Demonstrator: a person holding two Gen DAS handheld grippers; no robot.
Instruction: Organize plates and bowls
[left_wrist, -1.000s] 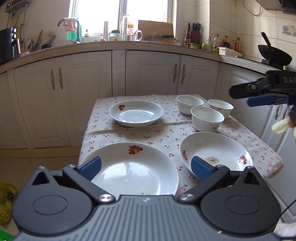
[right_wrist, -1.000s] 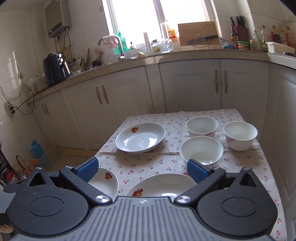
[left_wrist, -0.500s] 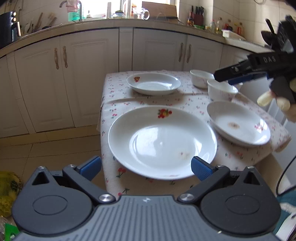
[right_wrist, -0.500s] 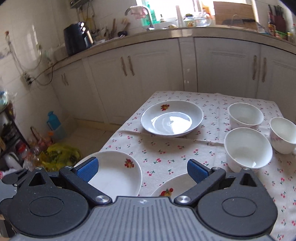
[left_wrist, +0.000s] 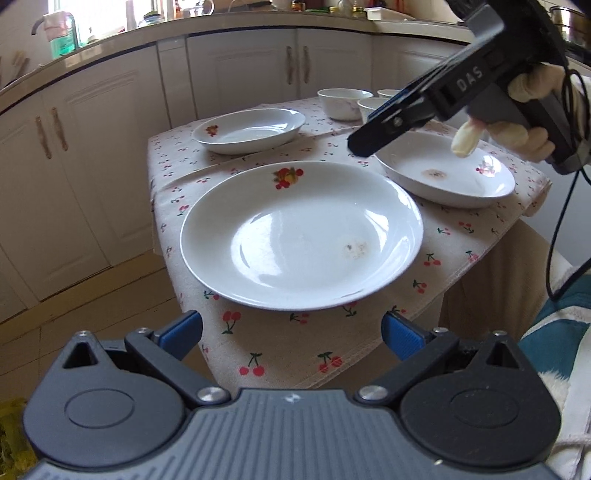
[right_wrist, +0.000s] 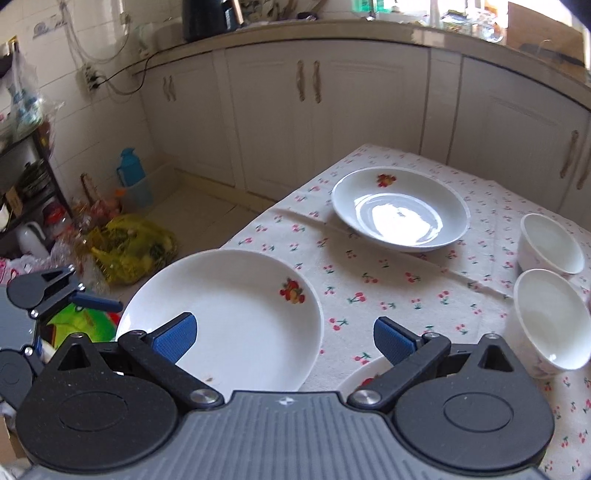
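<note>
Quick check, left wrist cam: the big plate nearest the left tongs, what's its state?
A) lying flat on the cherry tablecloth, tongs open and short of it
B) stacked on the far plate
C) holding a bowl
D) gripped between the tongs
A: the big plate lies alone on the cherry tablecloth, and the left tongs stand wide open just short of its near rim, touching nothing.
</note>
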